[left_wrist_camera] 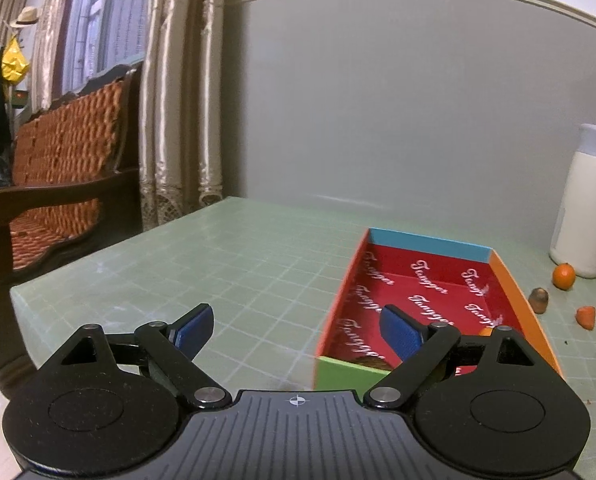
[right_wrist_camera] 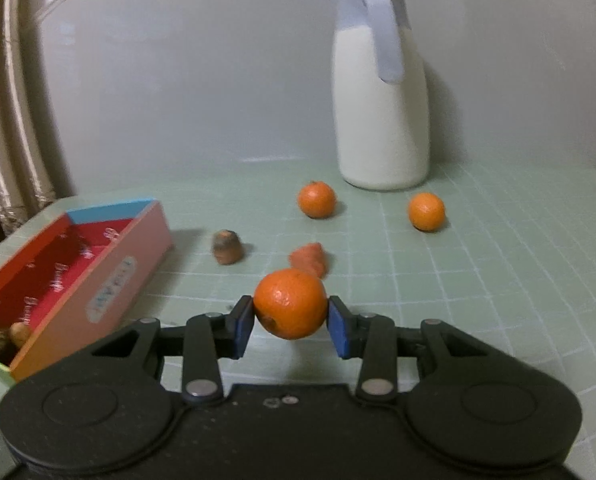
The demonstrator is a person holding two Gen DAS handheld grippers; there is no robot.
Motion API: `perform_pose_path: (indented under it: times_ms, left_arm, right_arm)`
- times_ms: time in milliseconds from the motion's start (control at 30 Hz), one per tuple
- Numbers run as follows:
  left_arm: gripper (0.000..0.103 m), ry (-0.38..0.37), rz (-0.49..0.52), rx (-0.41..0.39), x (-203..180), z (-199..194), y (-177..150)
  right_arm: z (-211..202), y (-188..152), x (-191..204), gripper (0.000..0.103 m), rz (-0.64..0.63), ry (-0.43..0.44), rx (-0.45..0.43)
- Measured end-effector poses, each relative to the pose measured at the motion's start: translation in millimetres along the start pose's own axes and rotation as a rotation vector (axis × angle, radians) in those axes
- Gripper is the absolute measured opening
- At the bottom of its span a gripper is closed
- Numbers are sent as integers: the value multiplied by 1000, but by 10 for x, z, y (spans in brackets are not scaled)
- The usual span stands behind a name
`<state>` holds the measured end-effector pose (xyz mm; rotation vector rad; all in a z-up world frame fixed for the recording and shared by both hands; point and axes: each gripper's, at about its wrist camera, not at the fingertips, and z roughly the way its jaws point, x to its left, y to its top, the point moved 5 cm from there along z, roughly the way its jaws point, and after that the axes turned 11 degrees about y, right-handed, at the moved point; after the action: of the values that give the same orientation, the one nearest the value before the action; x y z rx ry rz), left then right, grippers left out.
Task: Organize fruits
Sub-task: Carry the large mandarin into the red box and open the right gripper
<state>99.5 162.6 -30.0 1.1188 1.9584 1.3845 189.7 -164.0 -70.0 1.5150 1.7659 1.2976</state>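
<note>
To the right of the long, shallow cardboard box with red lining and orange side walls (right_wrist_camera: 73,276), the right gripper (right_wrist_camera: 290,325) is clamped on a small round orange mandarin (right_wrist_camera: 290,303), blue pads pressing its two sides, held clear of the pale green gridded mat (right_wrist_camera: 478,280). The box lies to the left of this gripper, its long axis running away towards the grey wall. The right hand is judged the one to deliver. The left gripper (left_wrist_camera: 298,330) hovers at the box's near end, jaws wide apart, nothing between them. Right of the box, two more mandarins (right_wrist_camera: 316,199) and two brownish pieces (right_wrist_camera: 227,247) rest on the mat. Repeated white script inside the box reads roughly "Tangger"; the side label is illegible.
</note>
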Motion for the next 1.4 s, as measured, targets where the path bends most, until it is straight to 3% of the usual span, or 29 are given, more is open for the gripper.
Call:
perform_pose_path:
  times_ms: [167,500,800,1300,1400]
  left_arm:
    - [96,38,-3,-8,116,4,-4]
    - [97,76,-22,0,334,31,-16]
    - [97,87,-35,7,449,50,-11]
    - [97,95,-11,3,437,59,-31]
    - [97,98,-10,5,432,58,-31]
  right_arm:
    - [-53,52,257,38,-36,58,-19]
    - [-131,186,871,38,-115,200,-52]
    - [-10,111,1405,38,-209,302,-14]
    - [134,-10,1642,39,-258,332,34]
    - [123,-1,1642,44,-263,331,23]
